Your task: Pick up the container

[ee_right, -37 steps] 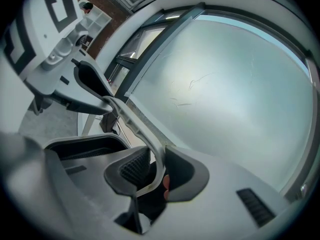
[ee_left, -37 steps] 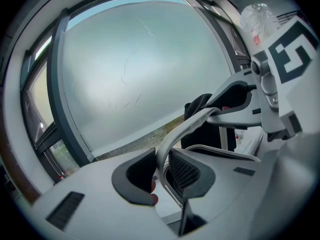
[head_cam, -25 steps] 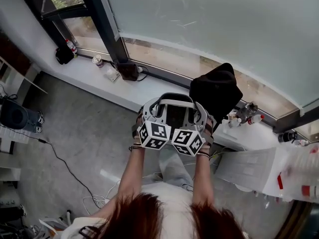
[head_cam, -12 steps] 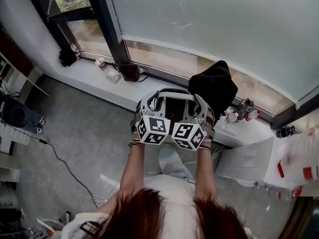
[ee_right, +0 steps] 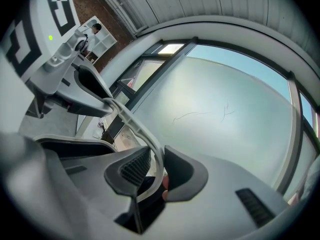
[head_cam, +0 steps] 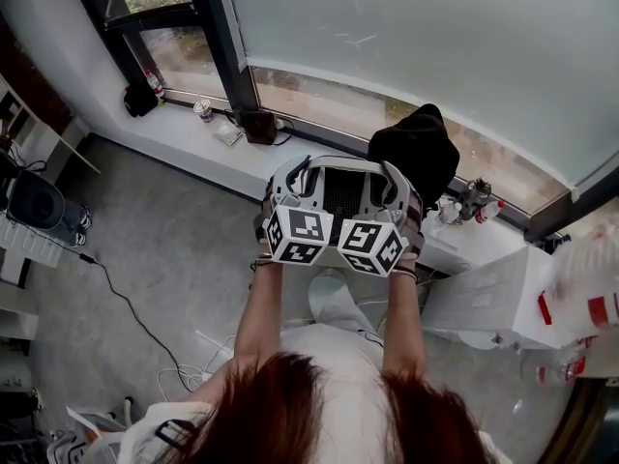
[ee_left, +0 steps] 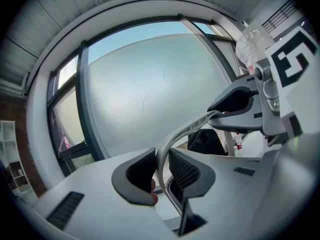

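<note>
The left hand-held gripper (ee_left: pixel 160 171) and the right hand-held gripper (ee_right: pixel 152 173) are each clamped on the rim of the container (head_cam: pixel 340 167), one on each side. Compared with a second ago, the container is higher. It hangs in front of the person, well clear of the floor (head_cam: pixel 174 249). The pick-up looks essentially done.

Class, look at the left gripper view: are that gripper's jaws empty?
No: the left gripper is closed on the white rim of the container, which runs between its two dark pads.

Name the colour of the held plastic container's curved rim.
Whitish-grey container rim, clearest in the left gripper view.
</note>
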The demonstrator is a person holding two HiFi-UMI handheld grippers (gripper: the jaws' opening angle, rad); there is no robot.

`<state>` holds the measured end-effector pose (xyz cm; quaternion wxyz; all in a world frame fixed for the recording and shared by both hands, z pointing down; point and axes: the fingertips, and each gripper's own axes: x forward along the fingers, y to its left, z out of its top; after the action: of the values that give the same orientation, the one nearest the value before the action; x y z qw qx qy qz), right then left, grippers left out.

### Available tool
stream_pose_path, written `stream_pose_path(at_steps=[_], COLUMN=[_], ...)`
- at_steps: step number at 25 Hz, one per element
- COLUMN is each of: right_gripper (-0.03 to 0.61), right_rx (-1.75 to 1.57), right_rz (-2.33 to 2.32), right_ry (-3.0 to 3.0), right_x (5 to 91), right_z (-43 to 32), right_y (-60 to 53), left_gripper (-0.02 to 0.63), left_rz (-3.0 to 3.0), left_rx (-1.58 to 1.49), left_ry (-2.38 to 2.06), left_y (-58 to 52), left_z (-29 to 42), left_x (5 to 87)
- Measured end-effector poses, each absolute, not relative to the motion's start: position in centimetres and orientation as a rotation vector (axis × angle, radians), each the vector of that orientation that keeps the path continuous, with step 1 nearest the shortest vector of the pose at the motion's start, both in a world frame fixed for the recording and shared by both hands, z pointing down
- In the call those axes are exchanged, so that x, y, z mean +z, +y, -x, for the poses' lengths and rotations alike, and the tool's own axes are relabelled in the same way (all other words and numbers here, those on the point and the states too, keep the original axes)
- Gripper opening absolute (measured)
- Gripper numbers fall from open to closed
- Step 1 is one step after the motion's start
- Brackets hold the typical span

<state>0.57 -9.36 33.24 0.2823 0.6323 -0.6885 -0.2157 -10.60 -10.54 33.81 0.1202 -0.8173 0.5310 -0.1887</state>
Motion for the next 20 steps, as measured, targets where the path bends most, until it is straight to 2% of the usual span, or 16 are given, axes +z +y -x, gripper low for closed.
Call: stream_pose_path(at_steps=[20], right_gripper=[0.098], right_rx=[-0.594], right_rz=[-1.710], right_ry=[-1.831], right_x=[31.3], right_z=[-1.4], right_y=[-0.5], left_gripper=[0.086], left_rz=[2.410], left_rx=[-0.522], left_ry=[1.512], left_y=[-1.9], left_z=[9.8], left_x=[32.2])
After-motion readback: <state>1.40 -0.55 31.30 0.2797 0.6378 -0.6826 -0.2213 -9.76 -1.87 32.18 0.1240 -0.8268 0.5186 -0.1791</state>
